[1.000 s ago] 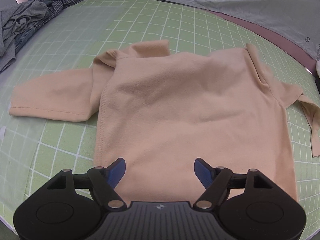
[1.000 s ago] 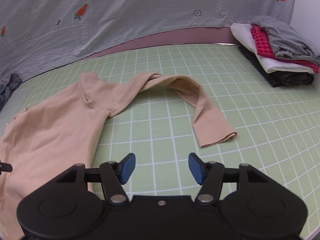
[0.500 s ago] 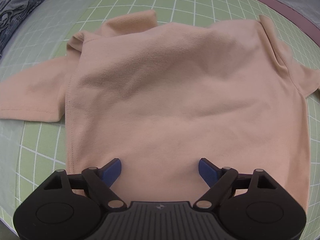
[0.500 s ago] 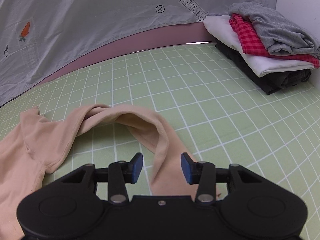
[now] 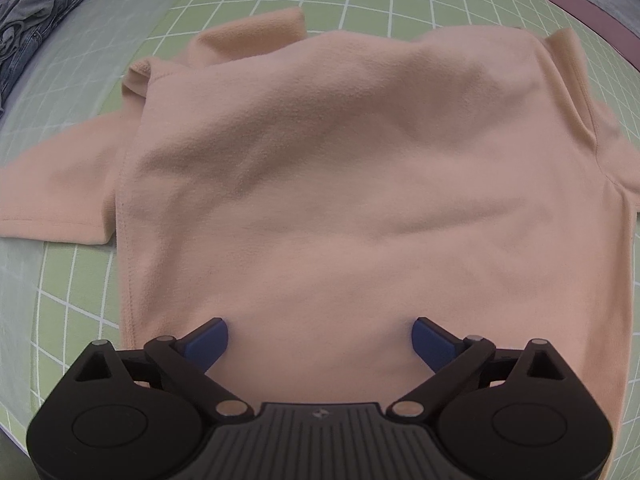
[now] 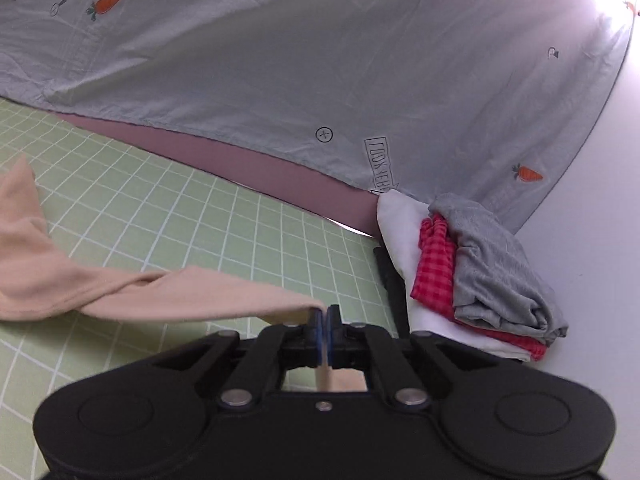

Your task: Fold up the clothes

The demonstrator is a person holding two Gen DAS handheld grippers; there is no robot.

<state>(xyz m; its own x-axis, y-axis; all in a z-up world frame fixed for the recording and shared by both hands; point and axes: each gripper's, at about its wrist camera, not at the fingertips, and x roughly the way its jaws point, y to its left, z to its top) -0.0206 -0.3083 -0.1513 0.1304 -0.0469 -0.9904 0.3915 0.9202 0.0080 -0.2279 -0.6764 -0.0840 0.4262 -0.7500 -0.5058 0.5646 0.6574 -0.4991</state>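
Right claw [image 6: 323,314] is pinched tight on the cuff of the sleeve [image 6: 192,294], its blue pads pressed together with a strip of peach cloth caught between them and showing again behind the jaws. From that grip the sleeve runs off to the left, lifted clear of the mat [image 6: 224,232] near the claw and sagging back down toward the body of the top [image 6: 20,248] at the left edge.

Left claw [image 5: 320,340] sits low over the top [image 5: 360,200], jaws spread wide, one blue pad on each side and nothing between them but flat fabric. Whether the pads touch the cloth I cannot tell. The top lies spread on the green gridded mat [image 5: 72,280], hem toward the claw, collar at the far side, its other sleeve [image 5: 56,200] stretched flat to the left.

Beyond the mat on the right side stands a stack of folded clothes [image 6: 480,272]: grey on top, red check under it, white and something dark below. A grey sheet [image 6: 320,60] with small carrot prints hangs behind. In the far left corner of the left view lies a heap of dark, unfolded clothes [image 5: 28,20].
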